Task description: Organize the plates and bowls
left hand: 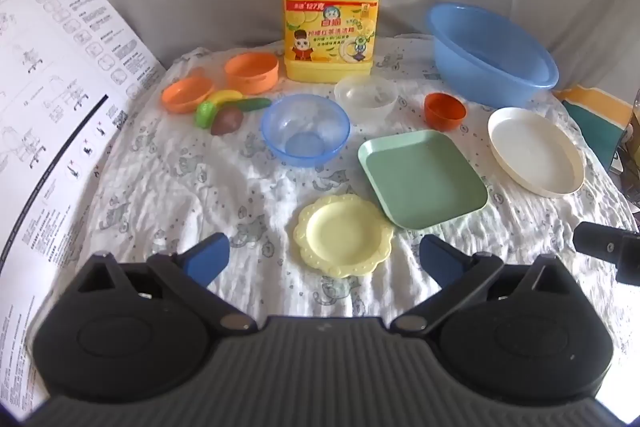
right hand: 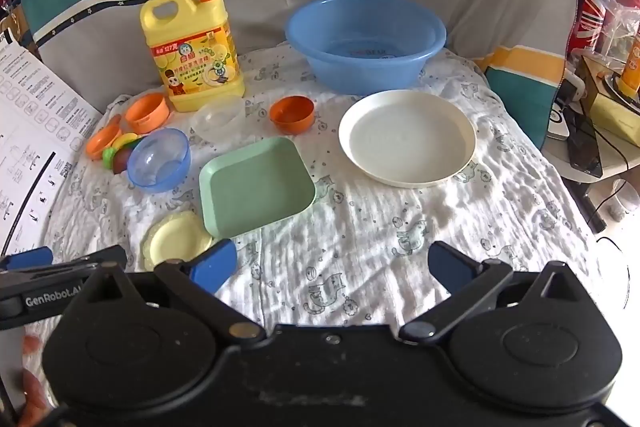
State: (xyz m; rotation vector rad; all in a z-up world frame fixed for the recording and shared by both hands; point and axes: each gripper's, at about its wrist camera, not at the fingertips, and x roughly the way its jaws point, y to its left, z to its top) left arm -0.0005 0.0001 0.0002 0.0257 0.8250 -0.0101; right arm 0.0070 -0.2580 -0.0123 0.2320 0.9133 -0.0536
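- Left tool (left hand: pixel 324 257): jaws spread as wide as they go, nothing between them; it hangs above the cloth-covered surface (left hand: pixel 200 187), bottom centre of the left wrist view.
- Right tool (right hand: pixel 332 267): likewise fully spread, holding nothing, bottom centre of the right wrist view.
- Yellow scalloped plate (left hand: pixel 343 235): just ahead of the left tool, lower centre; its edge touches or just overlaps the green square plate (left hand: pixel 422 179) to its upper right.
- White round plate (right hand: pixel 407 138): centre right of the right wrist view, apart from the green plate.
- Blue clear bowl (left hand: pixel 305 131), colourless clear bowl (left hand: pixel 366 95) and small dark orange bowl (left hand: pixel 445 111): a loose row across mid-frame, each upright.
- Blue basin (left hand: pixel 490 57): upper right, behind the white plate.
- Yellow detergent jug (left hand: pixel 331 15): top centre, upright.
- Two orange dishes (left hand: pixel 218 81) and toy food (left hand: pixel 226 111): centre left.
- Printed instruction sheet (left hand: pixel 52 87): left edge.
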